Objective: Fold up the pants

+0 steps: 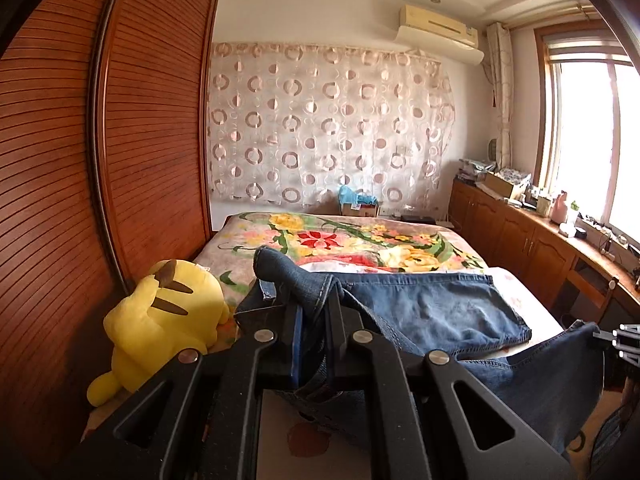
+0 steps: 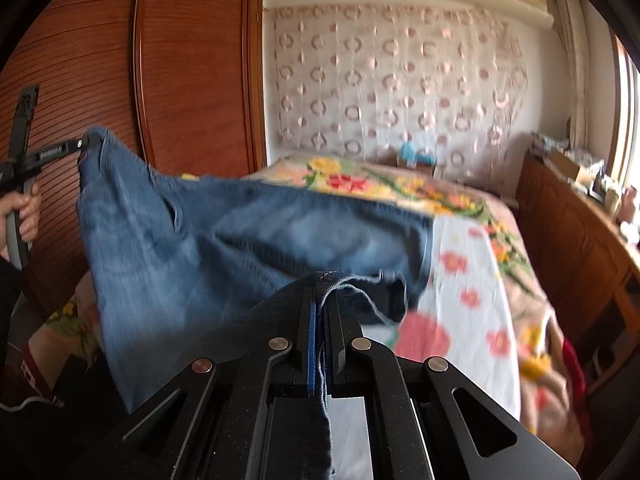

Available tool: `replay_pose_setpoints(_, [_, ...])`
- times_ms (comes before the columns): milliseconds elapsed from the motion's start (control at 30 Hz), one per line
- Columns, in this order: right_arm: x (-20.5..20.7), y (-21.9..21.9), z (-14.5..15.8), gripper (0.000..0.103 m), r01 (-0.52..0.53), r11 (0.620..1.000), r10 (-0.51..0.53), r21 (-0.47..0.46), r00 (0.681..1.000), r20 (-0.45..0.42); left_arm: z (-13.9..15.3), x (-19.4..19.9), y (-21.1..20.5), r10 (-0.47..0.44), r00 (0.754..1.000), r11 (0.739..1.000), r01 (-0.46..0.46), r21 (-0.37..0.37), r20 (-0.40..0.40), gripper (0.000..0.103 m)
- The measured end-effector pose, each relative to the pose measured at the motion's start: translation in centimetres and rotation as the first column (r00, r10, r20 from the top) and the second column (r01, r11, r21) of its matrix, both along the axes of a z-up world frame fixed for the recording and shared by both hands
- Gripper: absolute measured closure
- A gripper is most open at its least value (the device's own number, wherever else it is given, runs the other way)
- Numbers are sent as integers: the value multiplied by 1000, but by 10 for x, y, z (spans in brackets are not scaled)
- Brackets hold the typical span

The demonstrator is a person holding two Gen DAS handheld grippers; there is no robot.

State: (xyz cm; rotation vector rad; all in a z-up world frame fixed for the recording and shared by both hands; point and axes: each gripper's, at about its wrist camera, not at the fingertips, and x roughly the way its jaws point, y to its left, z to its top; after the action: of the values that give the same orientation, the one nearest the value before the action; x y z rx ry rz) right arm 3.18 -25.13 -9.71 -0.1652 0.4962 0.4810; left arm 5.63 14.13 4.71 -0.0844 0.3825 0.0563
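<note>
Blue denim pants (image 1: 436, 308) hang between my two grippers above the bed. My left gripper (image 1: 314, 300) is shut on one corner of the denim, which bunches up over its black fingers. In the right wrist view the pants (image 2: 240, 232) stretch from the left gripper (image 2: 86, 142), held in a hand at the far left, across to my right gripper (image 2: 320, 292), which is shut on a fold of the hem. The far part of the cloth rests on the bedspread. A tip of the right gripper (image 1: 618, 340) shows at the left wrist view's right edge.
The bed (image 1: 360, 240) carries a floral blanket. A yellow plush toy (image 1: 160, 320) lies on its left side by the slatted wooden wardrobe (image 1: 120, 140). A low wooden cabinet (image 1: 540, 240) with clutter runs under the window on the right. A curtain covers the far wall.
</note>
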Motion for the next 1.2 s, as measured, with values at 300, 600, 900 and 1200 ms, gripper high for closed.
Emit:
replay_pose_setpoints(300, [70, 18, -46, 100, 28, 998, -32, -53, 995, -91, 1, 6, -1, -8, 1000, 1000, 8, 6, -2, 94])
replay_pose_setpoints(600, [92, 11, -85, 62, 50, 999, -49, -1, 981, -189, 7, 21, -24, -40, 999, 998, 40, 40, 0, 94])
replay_pose_setpoints(900, [34, -18, -77, 56, 94, 996, -90, 10, 980, -179, 9, 29, -37, -56, 998, 997, 56, 48, 4, 94])
replay_pose_setpoints(1200, [9, -40, -92, 56, 67, 997, -54, 39, 963, -263, 10, 34, -44, -54, 999, 997, 54, 57, 0, 94])
